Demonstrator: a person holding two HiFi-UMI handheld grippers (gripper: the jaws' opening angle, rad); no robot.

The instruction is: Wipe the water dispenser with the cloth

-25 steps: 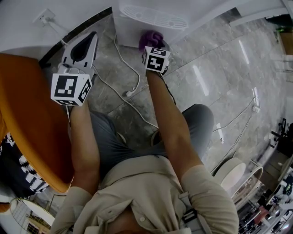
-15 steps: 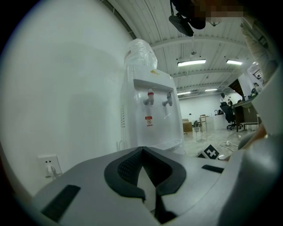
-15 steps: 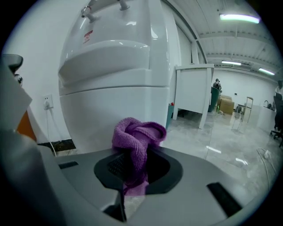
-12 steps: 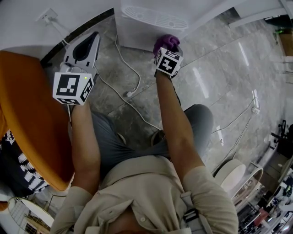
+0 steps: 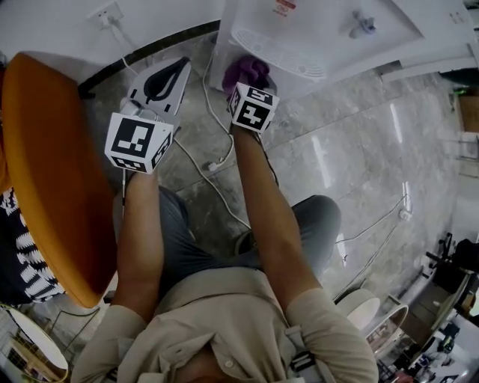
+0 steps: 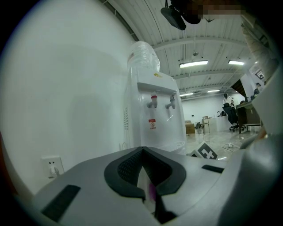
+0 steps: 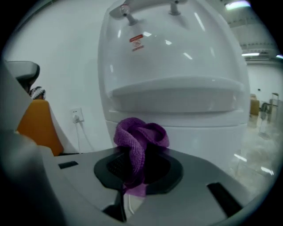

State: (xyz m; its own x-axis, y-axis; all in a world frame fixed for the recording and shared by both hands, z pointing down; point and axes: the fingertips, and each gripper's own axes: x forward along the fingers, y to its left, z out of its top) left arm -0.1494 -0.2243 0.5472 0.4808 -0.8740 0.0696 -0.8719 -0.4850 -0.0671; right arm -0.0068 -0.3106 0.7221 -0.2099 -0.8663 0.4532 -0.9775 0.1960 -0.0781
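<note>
The white water dispenser (image 5: 314, 34) stands against the wall, its drip tray facing me. My right gripper (image 5: 251, 84) is shut on a bunched purple cloth (image 5: 249, 69) and presses it against the left part of the dispenser's front, just below the tray. In the right gripper view the cloth (image 7: 139, 137) sticks up from between the jaws of that gripper (image 7: 140, 154), with the dispenser (image 7: 177, 66) filling the view behind. My left gripper (image 5: 182, 66) hangs shut and holds nothing, to the left of the dispenser (image 6: 154, 119).
An orange seat (image 5: 45, 172) curves along my left side. A wall socket (image 5: 105, 13) sits left of the dispenser, and white cables (image 5: 213, 161) trail over the marble floor by my knees. A round white object (image 5: 367, 307) lies at the lower right.
The right gripper carried the cloth right along the dispenser's front, then back to the left. My head has tipped up, so more of the dispenser shows. The left gripper has hardly moved.
</note>
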